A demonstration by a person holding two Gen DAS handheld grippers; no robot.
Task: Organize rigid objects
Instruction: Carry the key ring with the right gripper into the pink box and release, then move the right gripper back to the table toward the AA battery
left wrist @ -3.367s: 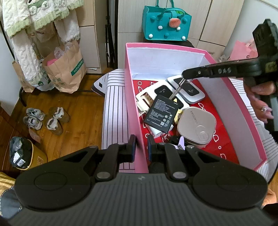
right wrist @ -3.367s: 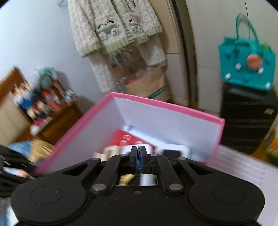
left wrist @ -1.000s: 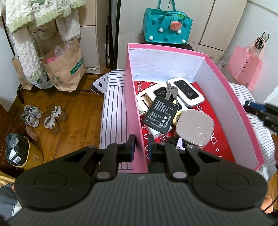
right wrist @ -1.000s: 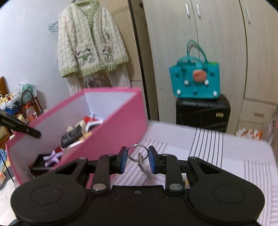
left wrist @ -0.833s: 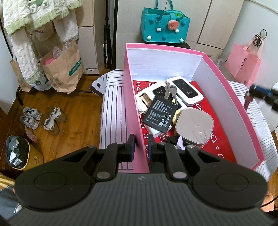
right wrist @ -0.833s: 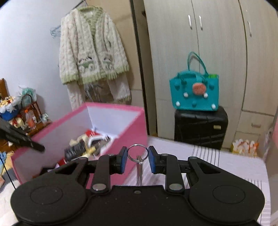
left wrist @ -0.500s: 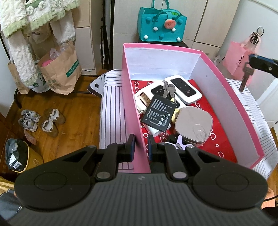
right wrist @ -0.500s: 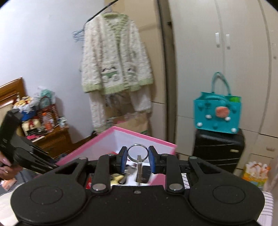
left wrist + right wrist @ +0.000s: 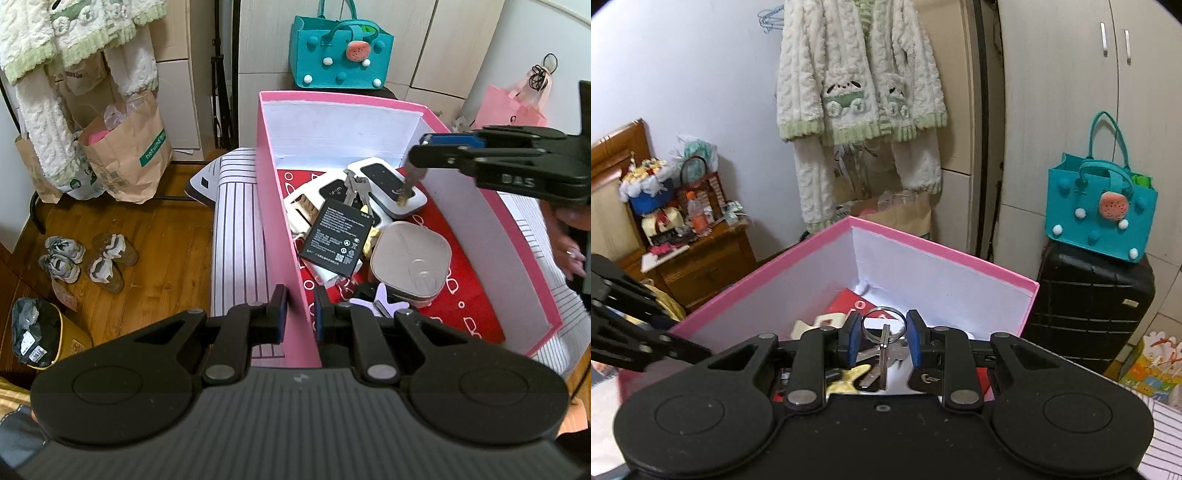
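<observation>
the left gripper [image 9: 298, 308] straddles the near left wall of the pink box [image 9: 280, 221]: one finger sits outside the wall, the other inside, and the pads look pressed onto the cardboard, though the contact faces themselves are hidden by the wall edge. ahead of these fingers, inside the box, lie a black battery [image 9: 340, 236], a grey rounded case [image 9: 410, 260], two white pocket routers [image 9: 388, 184] and a bunch of keys [image 9: 355, 188] resting across the routers. a small lilac piece [image 9: 378, 301] just right of the inner finger is half covered by the gripper body, so its shape is hard to read. the box stands on a white striped surface [image 9: 236, 236] whose far and right parts are cut off.

the right gripper [image 9: 882, 338] reaches in over the right wall of the box. its fingers are partly spread and hold a key ring [image 9: 884, 325] between the blue pads; the ring spans the gap and seems to touch both pads. a single key [image 9: 884, 363] hangs straight down from the ring, its lower end hidden behind the gripper body in the right wrist view. from the left wrist view that key's brass tip [image 9: 402, 197] hangs over the far router; whether it touches is unclear. beneath the right fingers, the box contents are mostly blocked, with only slivers of keys and something yellow showing.
</observation>
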